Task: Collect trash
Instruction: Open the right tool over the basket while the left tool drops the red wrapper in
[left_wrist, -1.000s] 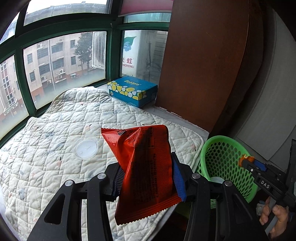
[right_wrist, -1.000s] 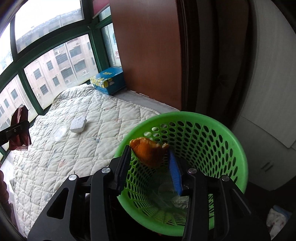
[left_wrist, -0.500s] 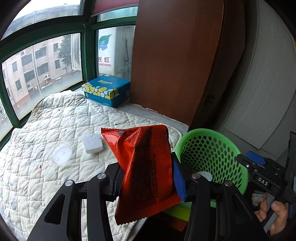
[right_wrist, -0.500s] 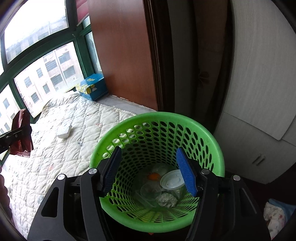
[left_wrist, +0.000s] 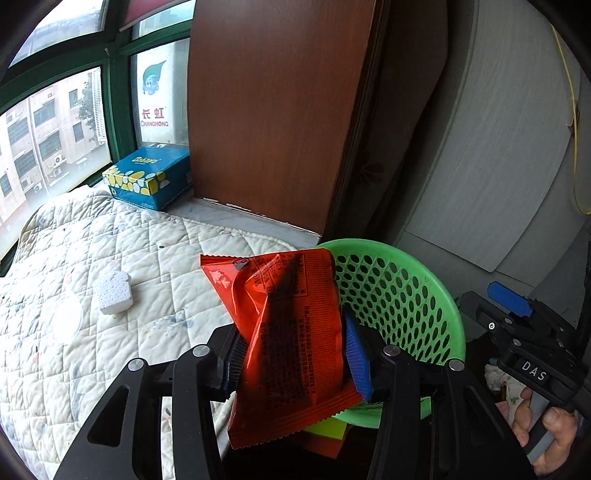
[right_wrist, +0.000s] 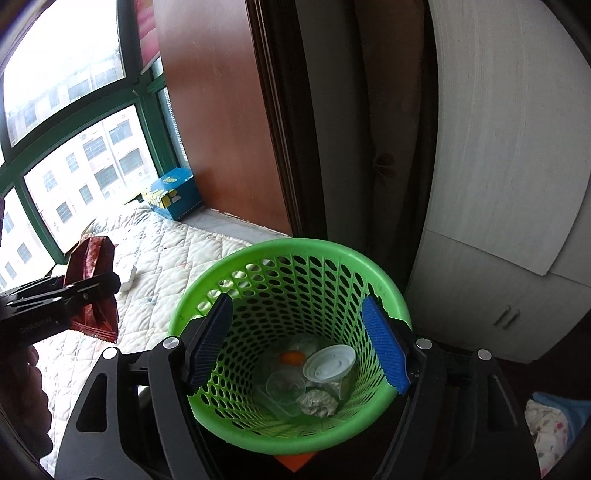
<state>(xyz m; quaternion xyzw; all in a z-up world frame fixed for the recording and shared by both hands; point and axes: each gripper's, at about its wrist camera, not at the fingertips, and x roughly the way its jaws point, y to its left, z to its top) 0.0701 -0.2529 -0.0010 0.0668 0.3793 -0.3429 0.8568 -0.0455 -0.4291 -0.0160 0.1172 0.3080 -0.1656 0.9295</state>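
Releasing early drops your red wrapper (left_wrist: 291, 332), pinched in the left hand-held gripper (left_wrist: 295, 354), beside the green basket (right_wrist: 306, 247); right hand-held gripper (right_wrist: 299, 339) gapes empty.

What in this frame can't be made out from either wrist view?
- Red wrapper: print too small; left wrist view.
- Green basket: near rim and contents hidden by the wrapper and left gripper; same view.
- Clear plastic pieces in the basket: shapes unclear; right wrist view, between the open right gripper fingers.
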